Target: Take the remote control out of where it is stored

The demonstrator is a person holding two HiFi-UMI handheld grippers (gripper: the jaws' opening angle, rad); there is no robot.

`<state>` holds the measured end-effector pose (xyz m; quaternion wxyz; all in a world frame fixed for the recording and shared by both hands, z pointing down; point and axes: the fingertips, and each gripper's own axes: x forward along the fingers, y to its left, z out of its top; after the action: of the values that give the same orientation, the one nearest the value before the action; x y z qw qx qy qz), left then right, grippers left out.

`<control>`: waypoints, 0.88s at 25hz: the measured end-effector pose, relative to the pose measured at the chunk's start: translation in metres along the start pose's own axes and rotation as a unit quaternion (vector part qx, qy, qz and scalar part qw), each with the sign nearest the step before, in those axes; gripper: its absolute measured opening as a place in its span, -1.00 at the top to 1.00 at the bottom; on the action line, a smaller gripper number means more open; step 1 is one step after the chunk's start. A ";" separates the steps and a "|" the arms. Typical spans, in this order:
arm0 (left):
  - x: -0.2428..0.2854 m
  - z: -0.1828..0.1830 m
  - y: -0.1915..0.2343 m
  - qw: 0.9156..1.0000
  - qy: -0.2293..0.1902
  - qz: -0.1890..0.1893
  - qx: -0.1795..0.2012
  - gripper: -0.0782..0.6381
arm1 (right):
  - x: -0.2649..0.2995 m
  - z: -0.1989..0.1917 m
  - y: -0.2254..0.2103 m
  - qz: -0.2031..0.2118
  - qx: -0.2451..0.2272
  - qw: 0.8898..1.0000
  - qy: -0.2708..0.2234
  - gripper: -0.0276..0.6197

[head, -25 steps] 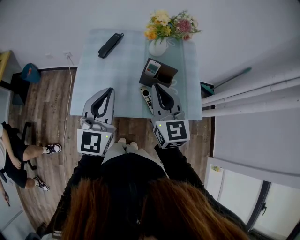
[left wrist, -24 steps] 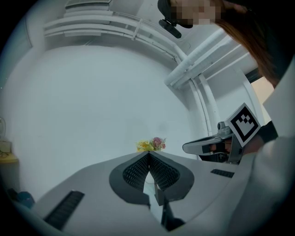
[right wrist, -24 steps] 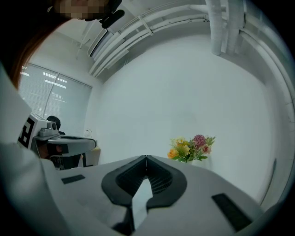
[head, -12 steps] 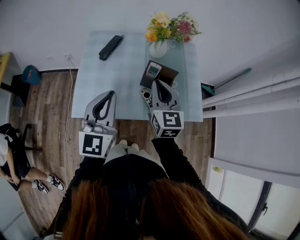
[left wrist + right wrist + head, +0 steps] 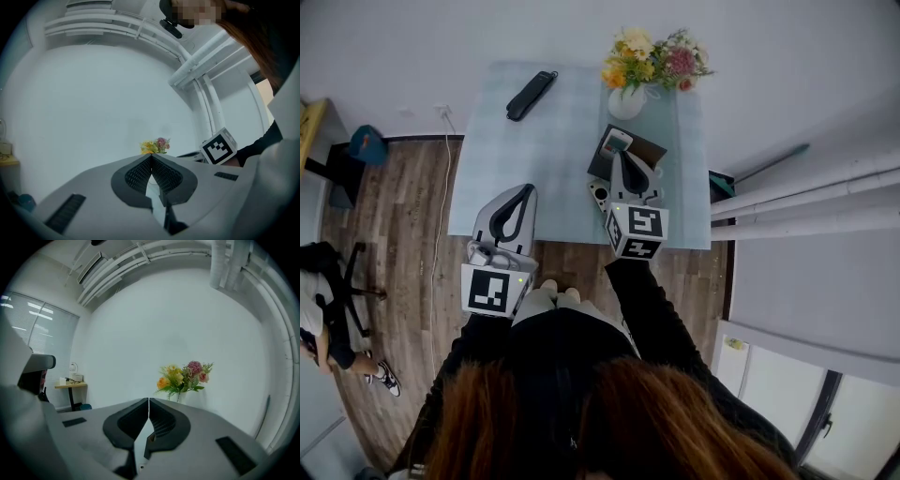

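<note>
A dark open holder (image 5: 639,149) stands on the pale blue table (image 5: 534,150) in front of the vase, with a white remote control (image 5: 616,141) propped in it. A grey remote (image 5: 599,195) lies flat beside it, partly hidden under my right gripper (image 5: 624,157). That gripper is shut and empty, its tips reaching over the holder just right of the white remote. In the right gripper view its jaws (image 5: 148,400) meet with nothing between them. My left gripper (image 5: 526,187) hovers shut and empty over the table's near left edge, its tips (image 5: 151,155) closed together.
A white vase of flowers (image 5: 628,98) stands just behind the holder, also in the right gripper view (image 5: 183,377). A long black object (image 5: 532,95) lies at the table's far left. White pipes (image 5: 806,202) run along the right. A person (image 5: 319,309) sits at the left.
My right gripper has moved forward over the table, from the near edge across the grey remote to the holder. The left gripper has stayed put. The person at the left has shifted.
</note>
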<state>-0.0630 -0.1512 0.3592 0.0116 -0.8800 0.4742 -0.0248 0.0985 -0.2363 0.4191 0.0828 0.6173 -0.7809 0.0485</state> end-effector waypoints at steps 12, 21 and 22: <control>0.004 -0.001 0.003 1.000 -0.001 -0.002 0.000 0.77 | 0.034 -0.027 -0.017 -0.029 -0.010 0.999 0.029 0.86; 0.009 -0.003 0.004 1.000 0.003 -0.003 -0.001 0.77 | 0.055 -0.041 -0.033 -0.033 -0.025 0.998 0.054 0.86; 0.009 -0.003 0.004 1.000 0.003 -0.003 -0.002 0.77 | 0.057 -0.043 -0.034 -0.034 -0.023 0.998 0.056 0.85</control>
<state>-0.0614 -0.1614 0.3625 0.0085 -0.8811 0.4720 -0.0269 0.1221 -0.2908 0.4710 0.1428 0.6377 -0.7544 0.0621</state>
